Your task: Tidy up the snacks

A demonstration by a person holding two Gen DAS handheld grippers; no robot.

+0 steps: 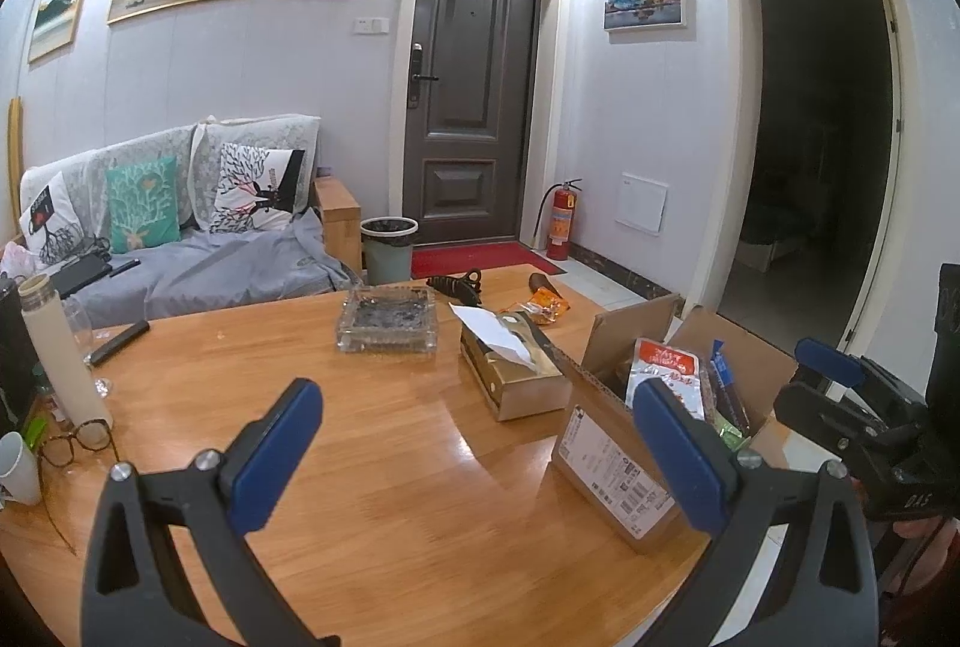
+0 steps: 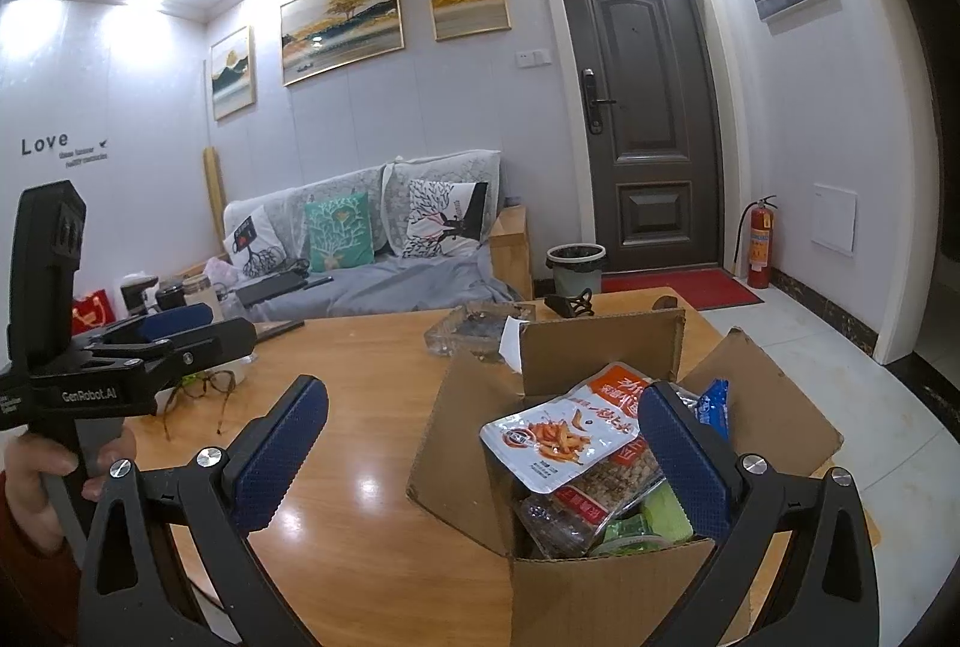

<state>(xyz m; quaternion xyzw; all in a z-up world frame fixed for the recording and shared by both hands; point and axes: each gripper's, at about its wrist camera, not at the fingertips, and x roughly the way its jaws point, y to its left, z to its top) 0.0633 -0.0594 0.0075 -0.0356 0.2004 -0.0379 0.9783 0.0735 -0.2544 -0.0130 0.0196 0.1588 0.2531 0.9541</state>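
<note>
An open cardboard box [image 2: 606,593] stands on the wooden table [image 2: 360,407], filled with several snack packets; a white and orange packet [image 2: 564,437] lies on top. In the left wrist view the box [image 1: 606,461] is at the right with the same packet [image 1: 663,371] upright in it. An orange snack packet [image 1: 543,305] lies on the table behind the tissue box. My right gripper [image 2: 483,443] is open and empty, hovering over the box's left side. My left gripper [image 1: 480,443] is open and empty above the table, left of the box.
A gold tissue box [image 1: 510,371], a glass ashtray [image 1: 387,317], a black clip [image 1: 459,284], a white bottle [image 1: 60,347], glasses [image 1: 75,443] and a remote [image 1: 120,341] are on the table. A sofa [image 1: 180,227] and a bin [image 1: 389,248] stand behind it.
</note>
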